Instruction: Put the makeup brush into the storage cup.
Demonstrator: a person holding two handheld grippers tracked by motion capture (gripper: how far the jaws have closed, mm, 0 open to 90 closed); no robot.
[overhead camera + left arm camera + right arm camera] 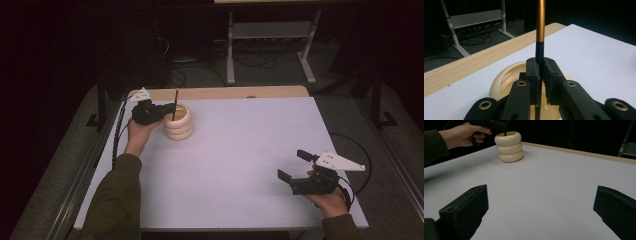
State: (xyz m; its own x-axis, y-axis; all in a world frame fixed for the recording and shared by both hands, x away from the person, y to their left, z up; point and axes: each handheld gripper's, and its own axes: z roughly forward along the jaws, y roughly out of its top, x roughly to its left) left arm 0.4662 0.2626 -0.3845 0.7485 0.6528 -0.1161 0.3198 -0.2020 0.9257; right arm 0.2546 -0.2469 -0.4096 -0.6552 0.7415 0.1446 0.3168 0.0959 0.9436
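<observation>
A cream holder (178, 122) shaped like three stacked rings stands at the back left of the white table; it also appears in the left gripper view (506, 80) and the right gripper view (509, 146). A thin stick (175, 104), black low down and gold above (540, 22), stands upright in its mouth. My left gripper (169, 108) is over the holder and shut on the stick's black part (539, 53). My right gripper (293, 165) rests low near the table's front right, jaws wide apart with nothing between them (541, 205).
The white sheet (240, 150) covers a wooden table whose bare edge (225, 92) shows at the back. A metal frame (270, 45) and cables (200, 70) lie on the floor behind. The person's sleeve (117, 200) lies along the left front.
</observation>
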